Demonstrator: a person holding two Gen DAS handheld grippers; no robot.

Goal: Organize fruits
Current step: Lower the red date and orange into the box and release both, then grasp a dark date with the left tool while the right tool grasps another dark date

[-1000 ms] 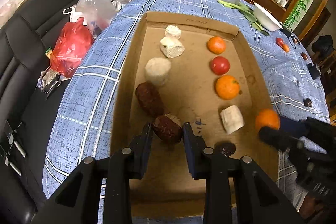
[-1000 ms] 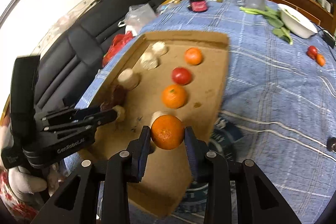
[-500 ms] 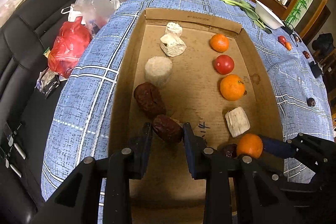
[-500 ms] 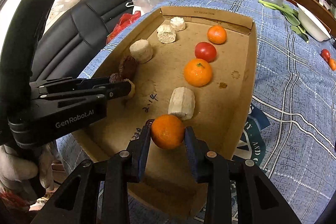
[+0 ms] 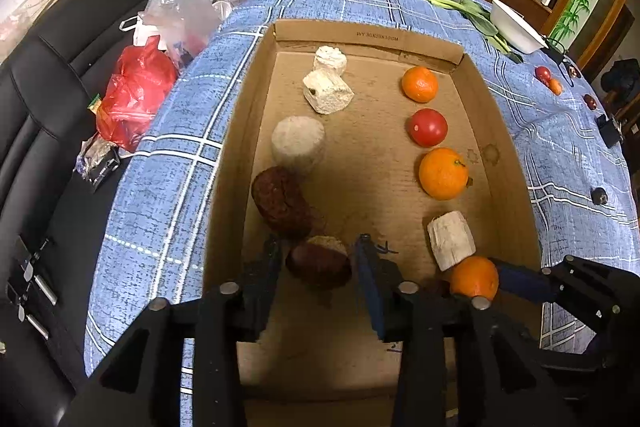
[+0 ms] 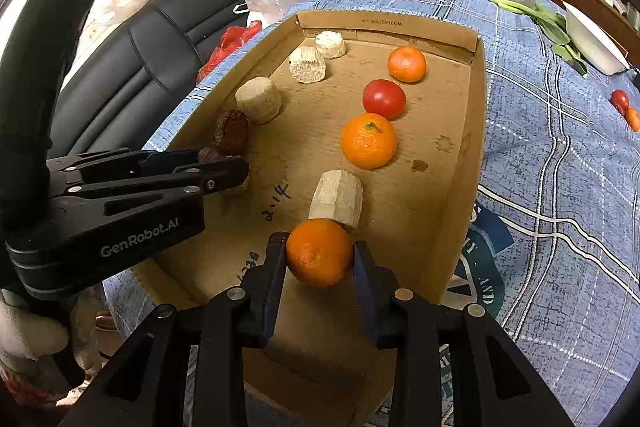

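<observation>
Left gripper (image 5: 318, 259): jaws opening around a dark dried fruit (image 5: 319, 261) that sits between them on the box (image 5: 228, 163) floor; a gap shows at the right pad, while contact at the left pad cannot be made out, so the grip appears to be releasing. The fruit lies at the near end of the left row, just beside a larger dark piece (image 5: 282, 202), beyond which come a pale cylinder (image 5: 298, 145) and two pale chunks (image 5: 328, 93) toward the far wall. The placement suggests that like items are being lined up together.

Right gripper (image 6: 320, 255): narrowly parted jaws clamp a mandarin (image 6: 319, 252), both pads pressed on its sides, held low over the floor at the near end of the right row. It touches or nearly touches a pale chunk (image 6: 337, 198); farther along the row lie an orange (image 6: 369, 140), a tomato (image 6: 384, 99) and a small orange (image 6: 406, 64). Holding the mandarin by its widest part keeps it from rolling until it is set down, judged to be the step in hand.

Surroundings: the box rests on a blue checked cloth (image 6: 560, 155); a few loose fruits (image 6: 624, 107) remain on the cloth at right, so the sorting is judged unfinished
</observation>
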